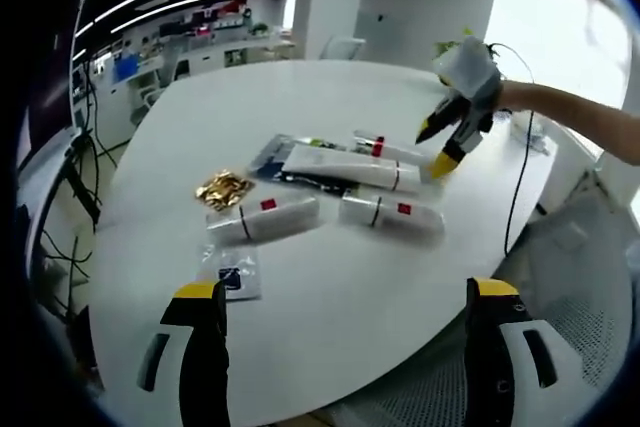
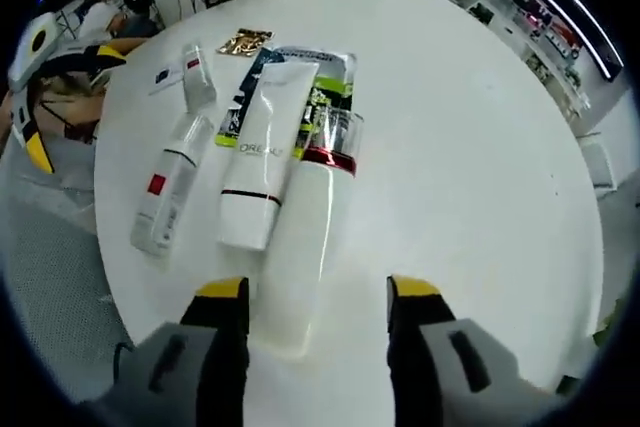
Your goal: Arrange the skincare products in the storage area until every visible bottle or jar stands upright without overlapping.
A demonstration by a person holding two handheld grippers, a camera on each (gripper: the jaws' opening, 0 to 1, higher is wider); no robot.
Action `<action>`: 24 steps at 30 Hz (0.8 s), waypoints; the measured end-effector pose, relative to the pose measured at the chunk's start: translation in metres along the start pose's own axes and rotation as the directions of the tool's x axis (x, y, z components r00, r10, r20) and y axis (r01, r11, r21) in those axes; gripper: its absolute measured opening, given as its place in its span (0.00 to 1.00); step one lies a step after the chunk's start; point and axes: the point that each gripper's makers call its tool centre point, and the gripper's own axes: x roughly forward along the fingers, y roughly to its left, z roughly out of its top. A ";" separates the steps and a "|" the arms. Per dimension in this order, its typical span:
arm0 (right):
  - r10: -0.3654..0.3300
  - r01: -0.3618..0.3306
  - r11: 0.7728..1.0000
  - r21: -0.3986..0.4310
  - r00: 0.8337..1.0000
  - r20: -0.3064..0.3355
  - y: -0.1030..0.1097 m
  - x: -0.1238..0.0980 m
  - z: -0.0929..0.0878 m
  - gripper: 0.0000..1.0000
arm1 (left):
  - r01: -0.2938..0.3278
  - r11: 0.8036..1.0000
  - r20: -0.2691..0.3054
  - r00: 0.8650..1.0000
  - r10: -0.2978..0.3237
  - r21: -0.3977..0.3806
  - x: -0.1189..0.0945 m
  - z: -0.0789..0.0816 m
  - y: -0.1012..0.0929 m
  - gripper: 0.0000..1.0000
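The left tool (image 1: 345, 322) hangs above the near edge of the round white worktop (image 1: 330, 287), its jaws spread wide with nothing between them. The right tool (image 2: 315, 322) is also open and empty, poised over the base of a long white bottle (image 2: 300, 247) with a red band and clear cap, which lies on its side. Just beside it lies a white tube (image 2: 262, 152), resting on a dark flat packet (image 2: 330, 72). Two smaller white bottles (each with a red label) lie nearby: one (image 2: 165, 187) close to the worktop's edge, another (image 2: 197, 72) further in. A gold foil sachet (image 1: 224, 189) and a small clear sachet (image 1: 232, 275) lie flat towards the left tool's edge.
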 end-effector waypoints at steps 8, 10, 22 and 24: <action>0.061 -0.063 0.997 -0.034 0.997 -0.040 0.011 0.007 0.004 0.42 | 0.000 1.000 -0.003 1.000 0.000 -0.001 0.001 0.002 0.001 0.97; 0.067 -0.068 0.997 -0.033 0.997 -0.047 0.012 0.008 0.005 0.39 | 0.001 1.000 -0.004 1.000 -0.001 0.000 0.001 0.002 0.001 0.97; 0.104 -0.111 0.992 -0.054 0.988 -0.118 0.017 0.016 0.004 0.36 | 0.007 1.000 -0.007 1.000 -0.007 -0.002 0.001 0.002 0.002 0.97; 0.099 -0.108 0.992 -0.065 0.986 -0.132 0.017 0.017 0.003 0.36 | 0.009 1.000 -0.007 1.000 -0.009 -0.003 0.001 0.002 0.001 0.97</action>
